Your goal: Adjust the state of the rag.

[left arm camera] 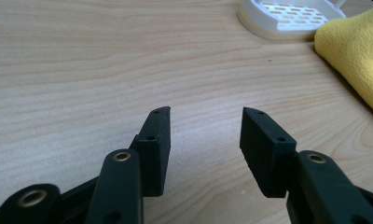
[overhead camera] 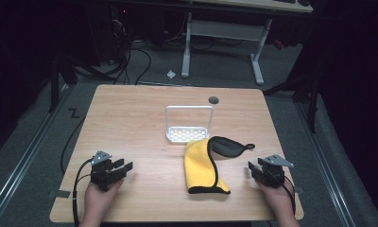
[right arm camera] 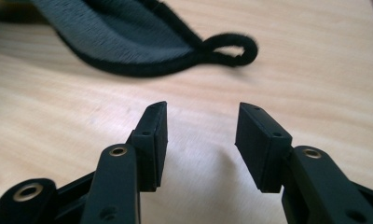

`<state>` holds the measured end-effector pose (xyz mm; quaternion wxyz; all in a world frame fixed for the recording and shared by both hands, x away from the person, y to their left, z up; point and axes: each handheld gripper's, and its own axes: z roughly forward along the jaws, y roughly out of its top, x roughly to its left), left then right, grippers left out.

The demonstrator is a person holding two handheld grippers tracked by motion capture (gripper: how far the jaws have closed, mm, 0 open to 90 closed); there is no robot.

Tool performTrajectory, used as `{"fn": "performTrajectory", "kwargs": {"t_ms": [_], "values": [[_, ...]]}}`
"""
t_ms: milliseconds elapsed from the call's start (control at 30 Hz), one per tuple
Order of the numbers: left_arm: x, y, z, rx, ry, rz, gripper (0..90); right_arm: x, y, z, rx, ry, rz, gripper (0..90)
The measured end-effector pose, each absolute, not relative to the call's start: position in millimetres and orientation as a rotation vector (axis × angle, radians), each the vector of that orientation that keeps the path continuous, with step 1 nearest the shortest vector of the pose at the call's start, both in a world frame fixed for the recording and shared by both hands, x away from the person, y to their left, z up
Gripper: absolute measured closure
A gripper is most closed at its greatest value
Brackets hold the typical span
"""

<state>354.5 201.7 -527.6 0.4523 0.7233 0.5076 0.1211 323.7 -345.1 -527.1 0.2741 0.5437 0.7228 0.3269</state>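
1. While both hands rest at the near edge of the table (overhead camera: 130,109), the left gripper (overhead camera: 118,169) at 8 o'clock and the right gripper (overhead camera: 258,171) at 4 o'clock each hold their jaws wide apart, gripping nothing
2. Folded yellow cloth (overhead camera: 200,166) lies just right of centre, its far end touching the white rack (overhead camera: 189,124) at 12 o'clock
3. Probably light, soft and limp, it should sag; pinch a bound corner or hem
4. Dark cloth (overhead camera: 227,145) with its loop (right arm camera: 231,49) lies against it, before the right gripper
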Motion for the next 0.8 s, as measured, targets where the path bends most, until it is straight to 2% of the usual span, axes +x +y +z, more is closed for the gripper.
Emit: {"fn": "performTrajectory", "kwargs": {"t_ms": [267, 533, 800], "values": [[354.2, 194.3, -530.8, 1.799, 1.238, 0.276, 52.5, 306.3, -357.5, -525.6, 1.484, 1.92, 0.908, 49.5], [353.2, 181.9, -534.0, 1.836, 1.221, 0.267, 51.3, 303.4, -362.3, -526.0, 1.485, 1.913, 0.915, 49.3], [347.7, 156.8, -525.0, 1.855, 1.13, 0.222, 46.6, 306.2, -360.0, -525.8, 1.449, 1.926, 0.907, 49.6]]}}
